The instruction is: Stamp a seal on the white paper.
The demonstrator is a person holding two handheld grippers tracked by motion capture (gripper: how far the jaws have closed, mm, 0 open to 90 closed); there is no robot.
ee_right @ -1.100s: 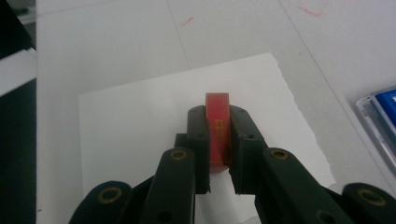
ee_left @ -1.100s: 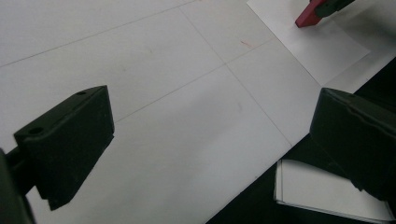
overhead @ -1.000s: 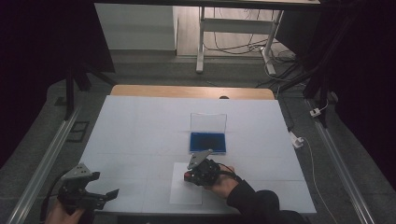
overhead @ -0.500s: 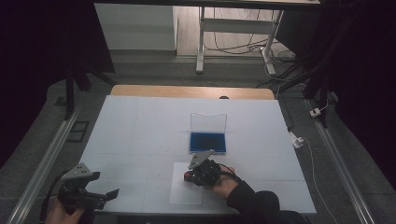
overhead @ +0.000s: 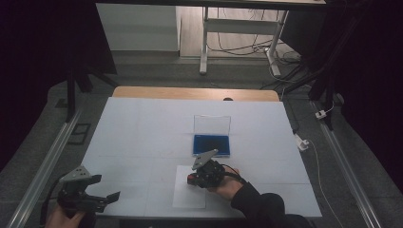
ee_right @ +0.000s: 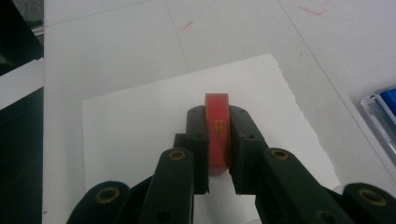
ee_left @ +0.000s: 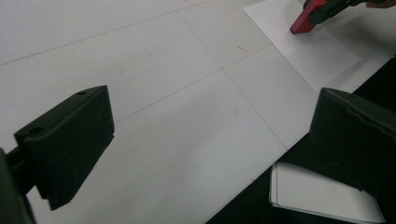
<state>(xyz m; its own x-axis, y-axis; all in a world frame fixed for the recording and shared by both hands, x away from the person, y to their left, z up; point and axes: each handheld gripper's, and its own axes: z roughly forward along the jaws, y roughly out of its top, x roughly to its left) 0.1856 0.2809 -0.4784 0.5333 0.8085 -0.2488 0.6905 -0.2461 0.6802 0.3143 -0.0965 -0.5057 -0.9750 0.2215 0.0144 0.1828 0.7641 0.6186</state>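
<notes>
My right gripper (ee_right: 218, 140) is shut on a narrow red block (ee_right: 217, 109) with a yellow mark on its face. The block's far end points down onto a white paper sheet (ee_right: 135, 116). In the high view this gripper (overhead: 194, 179) and red block (overhead: 190, 180) sit over the top of the sheet (overhead: 187, 198), near the table's front middle. My left gripper (overhead: 105, 186) hovers at the front left corner, its jaws wide apart with nothing between them. The left gripper view (ee_left: 210, 135) shows bare table between its jaws, and the red block (ee_left: 306, 21) far off on the sheet (ee_left: 322, 53).
An open blue case (overhead: 211, 143) with a clear raised lid stands just behind the paper sheet; its corner (ee_right: 384, 109) appears at the right edge of the right gripper view. A small stack of white paper (ee_left: 322, 198) lies below the table's front edge.
</notes>
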